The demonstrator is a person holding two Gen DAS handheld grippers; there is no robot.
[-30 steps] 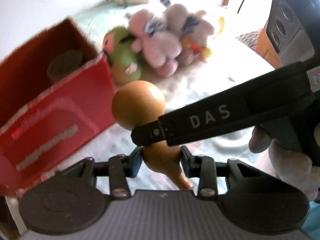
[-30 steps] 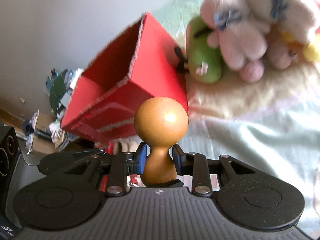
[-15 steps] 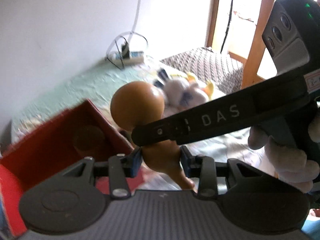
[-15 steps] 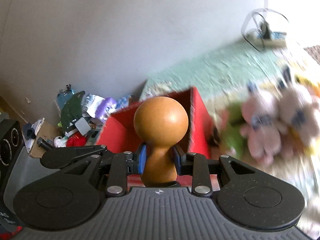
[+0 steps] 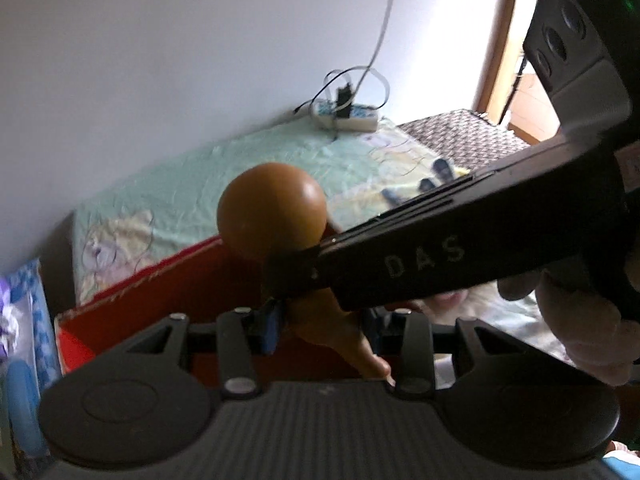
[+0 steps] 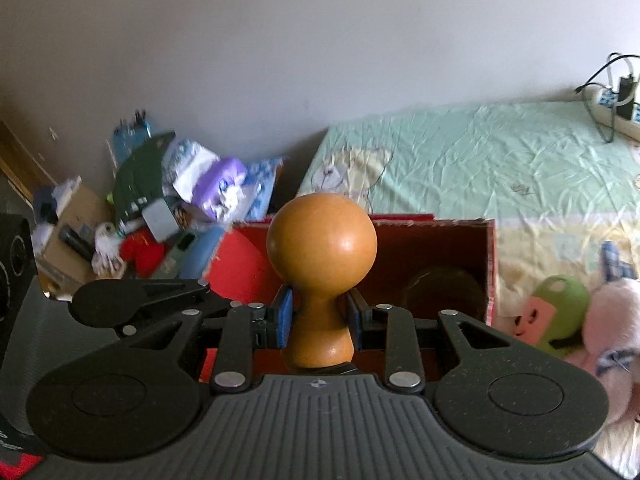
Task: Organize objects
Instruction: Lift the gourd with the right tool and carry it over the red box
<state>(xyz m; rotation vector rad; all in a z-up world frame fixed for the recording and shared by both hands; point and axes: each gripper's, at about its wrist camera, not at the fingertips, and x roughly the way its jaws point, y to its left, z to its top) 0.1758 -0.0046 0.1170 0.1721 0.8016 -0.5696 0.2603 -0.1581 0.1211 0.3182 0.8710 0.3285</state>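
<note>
A brown gourd (image 6: 322, 276) stands upright with its neck clamped in my right gripper (image 6: 320, 322). In the left wrist view the same gourd (image 5: 272, 210) also sits between the pads of my left gripper (image 5: 322, 326), with the right gripper's black finger (image 5: 440, 256) crossing in front. Both grippers hold it over the open red box (image 6: 490, 264), which also shows in the left wrist view (image 5: 160, 312). A dark round object (image 6: 440, 292) lies inside the box.
The box stands at the edge of a bed with a green sheet (image 6: 480, 160). Plush toys, one green (image 6: 556, 312) and one pink (image 6: 612, 332), lie right of the box. A power strip (image 5: 348, 114) lies by the wall. Clutter (image 6: 160, 208) is piled on the floor at left.
Both grippers have tilted up and moved with the gourd from beside the box to over its opening. The plush toys have slid out of the middle of both views.
</note>
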